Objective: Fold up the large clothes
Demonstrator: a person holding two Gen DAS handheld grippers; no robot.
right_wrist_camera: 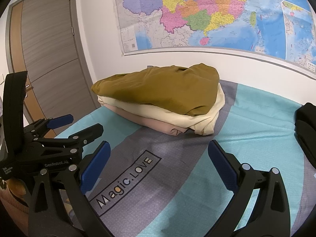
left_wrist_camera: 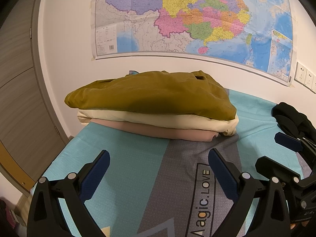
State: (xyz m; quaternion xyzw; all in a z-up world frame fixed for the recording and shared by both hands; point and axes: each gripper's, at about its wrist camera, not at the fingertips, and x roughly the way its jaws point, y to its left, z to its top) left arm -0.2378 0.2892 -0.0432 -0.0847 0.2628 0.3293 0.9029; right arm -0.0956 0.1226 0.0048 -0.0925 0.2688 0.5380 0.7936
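Note:
A stack of three folded garments lies at the back of the bed near the wall: an olive-brown one [left_wrist_camera: 150,93] on top, a cream one [left_wrist_camera: 158,119] under it and a pink one [left_wrist_camera: 167,133] at the bottom; the stack also shows in the right wrist view [right_wrist_camera: 158,92]. A black garment [left_wrist_camera: 292,116] lies crumpled at the bed's right side, seen in the right wrist view too [right_wrist_camera: 306,122]. My left gripper [left_wrist_camera: 159,169] is open and empty above the sheet. My right gripper [right_wrist_camera: 159,164] is open and empty, beside the left one.
The bed has a teal and grey sheet [right_wrist_camera: 256,128] with a "Magic.LOVE" label [right_wrist_camera: 126,179]. A large map [left_wrist_camera: 187,17] hangs on the white wall behind. A wooden door [right_wrist_camera: 49,59] stands at the left. Wall sockets [left_wrist_camera: 304,77] are at the right.

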